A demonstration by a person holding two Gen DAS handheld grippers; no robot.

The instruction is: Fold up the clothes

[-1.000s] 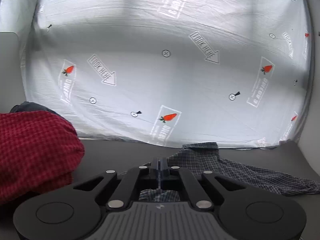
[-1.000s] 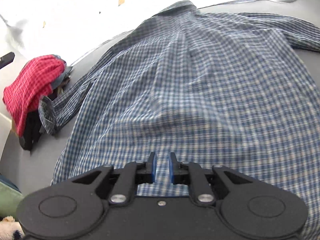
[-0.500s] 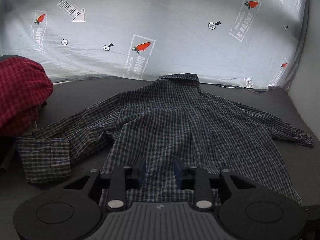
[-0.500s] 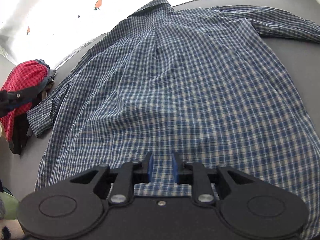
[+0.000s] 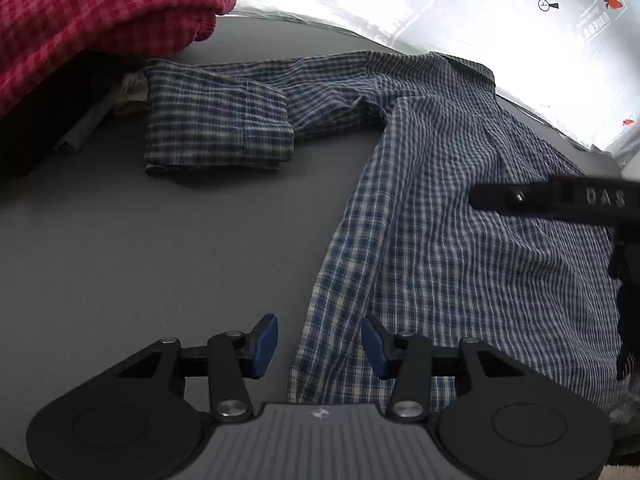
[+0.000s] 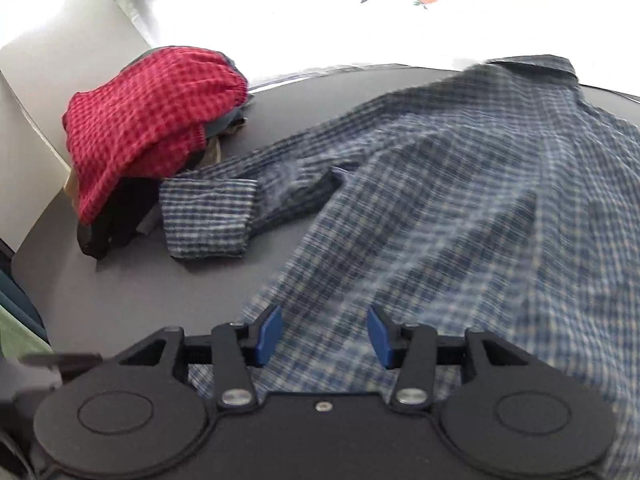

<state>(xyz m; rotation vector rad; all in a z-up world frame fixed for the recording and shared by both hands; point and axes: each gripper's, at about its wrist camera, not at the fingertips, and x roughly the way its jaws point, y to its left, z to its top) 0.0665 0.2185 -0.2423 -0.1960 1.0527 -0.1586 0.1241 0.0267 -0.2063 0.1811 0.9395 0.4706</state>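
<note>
A blue checked shirt lies spread flat, back up, on a grey table; its left sleeve ends in a folded-back cuff. My left gripper hovers over the shirt's lower left hem corner, its jaws opening, with the hem edge below the gap and no pad pressing on it. In the right wrist view the same shirt and cuff show, slightly blurred. My right gripper is above the hem near the left side, jaws opening, nothing pinched. Part of the right gripper's body shows at the left view's right edge.
A pile of clothes topped by a red checked garment sits at the table's left, also in the left wrist view. A white sheet printed with carrots hangs behind. A pale panel stands left of the pile.
Both grippers went from nearly shut to open. The left one dropped and swung toward the shirt's left hem corner. The right one moved left across the shirt toward the sleeve side.
</note>
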